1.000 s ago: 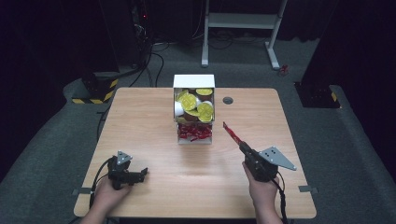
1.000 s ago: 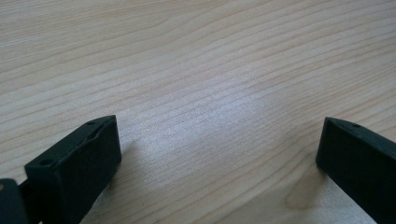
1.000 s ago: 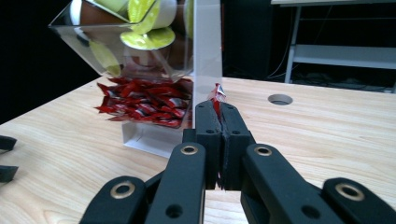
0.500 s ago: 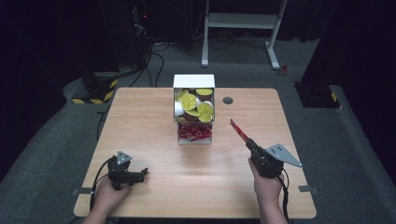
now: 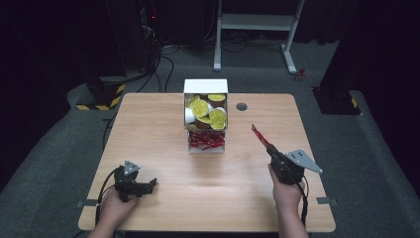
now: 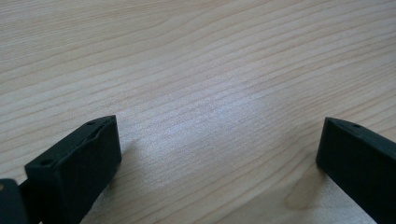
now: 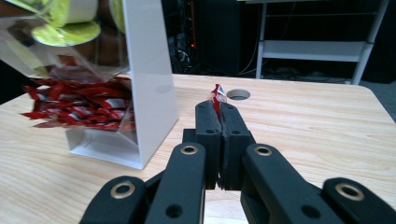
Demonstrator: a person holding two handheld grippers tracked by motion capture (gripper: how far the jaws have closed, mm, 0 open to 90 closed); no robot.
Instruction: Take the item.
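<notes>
The right gripper (image 7: 219,109) pinches a red packet (image 5: 259,135) between its pressed-together fingers; most of the packet is hidden there (just a red tip pokes out). It hovers right of the white dispenser (image 5: 205,119), angled toward it. The left gripper (image 5: 148,184) rests low on the table (image 5: 153,129) near the front left corner, fingers (image 6: 79,163) spread, holding nothing.

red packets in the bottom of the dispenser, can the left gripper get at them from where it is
Probably yes. The left gripper is open and empty, bare table lies between it and the red packets, and the dispenser tray opens toward the person.
</notes>
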